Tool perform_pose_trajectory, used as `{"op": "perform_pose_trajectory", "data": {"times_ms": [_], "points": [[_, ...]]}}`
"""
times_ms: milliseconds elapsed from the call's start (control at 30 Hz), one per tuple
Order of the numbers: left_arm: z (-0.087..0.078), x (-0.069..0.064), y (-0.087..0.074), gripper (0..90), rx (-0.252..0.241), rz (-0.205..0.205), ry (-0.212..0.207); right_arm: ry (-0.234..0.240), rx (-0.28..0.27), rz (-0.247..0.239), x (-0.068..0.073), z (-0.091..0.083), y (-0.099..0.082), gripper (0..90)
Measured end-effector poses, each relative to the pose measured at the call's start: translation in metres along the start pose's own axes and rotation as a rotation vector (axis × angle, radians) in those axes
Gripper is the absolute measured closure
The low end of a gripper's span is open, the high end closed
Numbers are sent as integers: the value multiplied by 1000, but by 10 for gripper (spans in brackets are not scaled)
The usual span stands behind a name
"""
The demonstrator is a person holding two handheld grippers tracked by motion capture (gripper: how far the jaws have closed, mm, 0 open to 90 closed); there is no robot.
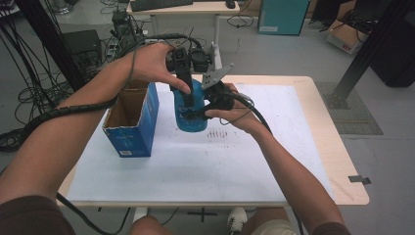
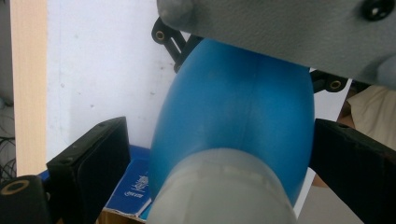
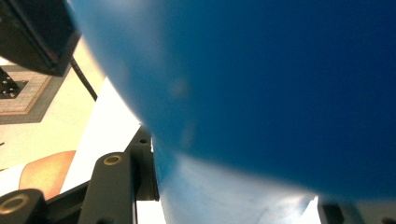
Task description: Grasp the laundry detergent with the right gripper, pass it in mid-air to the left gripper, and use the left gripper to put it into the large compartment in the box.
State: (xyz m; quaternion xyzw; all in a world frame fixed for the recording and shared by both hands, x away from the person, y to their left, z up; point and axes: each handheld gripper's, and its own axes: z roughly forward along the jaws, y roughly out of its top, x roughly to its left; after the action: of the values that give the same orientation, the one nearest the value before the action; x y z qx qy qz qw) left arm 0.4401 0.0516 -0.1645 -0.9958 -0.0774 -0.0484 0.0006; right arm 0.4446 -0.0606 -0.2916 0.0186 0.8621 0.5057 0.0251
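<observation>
Just right of the open blue cardboard box point(image 1: 132, 120) on the white-covered table point(image 1: 195, 166), the right gripper point(image 1: 208, 105) clasped the rounded blue plastic bottle point(image 1: 190, 110) low, while the left gripper point(image 1: 186, 85) straddled its top, jaws spread.

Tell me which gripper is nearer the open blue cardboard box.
Left. The left gripper is at the top of the blue bottle, just right of the box; the right gripper is on the bottle's far side.
</observation>
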Motion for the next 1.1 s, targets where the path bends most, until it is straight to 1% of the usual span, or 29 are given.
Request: {"op": "perform_pose_trajectory", "data": {"times_ms": [67,100,300,367,400,533,600,633,667,733,800,833,900,933,1100], "points": [[0,-1,0,70,-1,0,-1,-1,1,3,0,0,0,434],[1,-1,0,74,-11,-5,2,-1,-1,1,0,0,0,434],[2,-1,1,80,-7,-6,1,0,-3,6,0,0,0,434],[2,-1,1,81,-2,-3,1,1,-1,5,0,0,0,434],[1,0,1,83,3,4,0,1,-1,4,0,0,0,434],[2,0,1,104,2,6,-3,-1,1,5,0,0,-1,433],[1,0,1,115,4,8,3,-2,-1,2,0,0,-1,434],[2,-1,0,126,-8,-3,12,-2,-1,1,0,0,-1,434],[2,0,0,142,-5,6,13,2,-3,5,0,0,0,433],[1,0,0,164,-4,2,1,3,-1,0,0,0,0,434],[1,0,0,183,-11,-3,10,3,1,-1,0,0,0,433],[1,0,0,185,-6,1,7,4,2,-1,0,0,0,433],[1,0,0,199,-4,0,8,-6,-3,-35,-2,0,0,433],[2,-1,-1,210,-18,-10,14,3,4,-2,0,0,0,433],[2,-1,-1,252,-21,-10,8,6,6,0,1,1,0,433]]}}
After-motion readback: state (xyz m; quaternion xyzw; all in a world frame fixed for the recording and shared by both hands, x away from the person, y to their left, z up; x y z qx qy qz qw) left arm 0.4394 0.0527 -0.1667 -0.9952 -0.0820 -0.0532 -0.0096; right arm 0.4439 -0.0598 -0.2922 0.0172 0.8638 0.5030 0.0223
